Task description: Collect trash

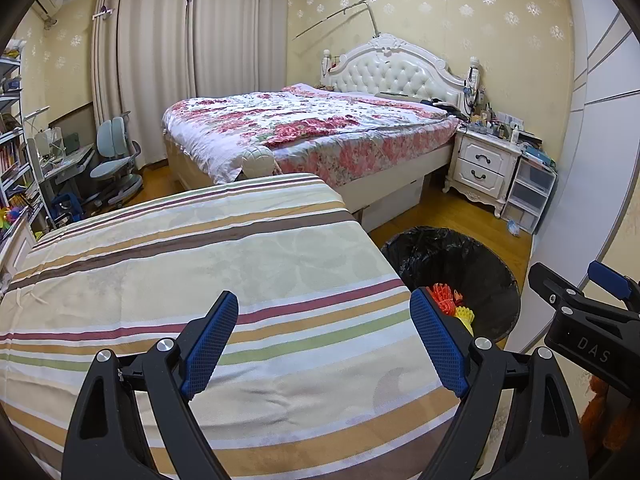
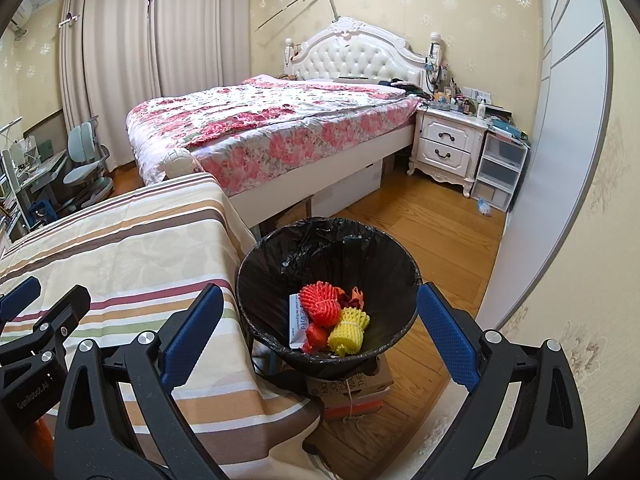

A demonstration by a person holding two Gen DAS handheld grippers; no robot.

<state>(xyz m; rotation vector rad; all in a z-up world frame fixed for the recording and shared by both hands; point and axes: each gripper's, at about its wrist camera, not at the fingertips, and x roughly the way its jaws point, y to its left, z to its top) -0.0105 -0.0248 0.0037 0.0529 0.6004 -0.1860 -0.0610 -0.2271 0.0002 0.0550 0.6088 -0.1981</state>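
A round bin with a black liner [image 2: 332, 248] stands on a cardboard box right of the striped table. Inside lie a red foam net [image 2: 318, 307], a yellow foam net [image 2: 346, 330], a white paper slip [image 2: 295, 320] and a dark red scrap. My right gripper [image 2: 320, 332] is open and empty above the bin's near side. My left gripper [image 1: 324, 340] is open and empty over the striped tablecloth [image 1: 200, 264]. The bin [image 1: 472, 264] shows at its right, with red and yellow nets at its near edge. The right gripper's body [image 1: 580, 320] is at the far right.
A bed with a floral quilt [image 2: 272, 128] stands behind the table and bin. A white nightstand [image 2: 444, 148] and plastic drawers [image 2: 500, 172] stand at the right wall. A desk and a blue chair [image 1: 116, 160] are at the left. Wooden floor [image 2: 432, 232] lies beyond the bin.
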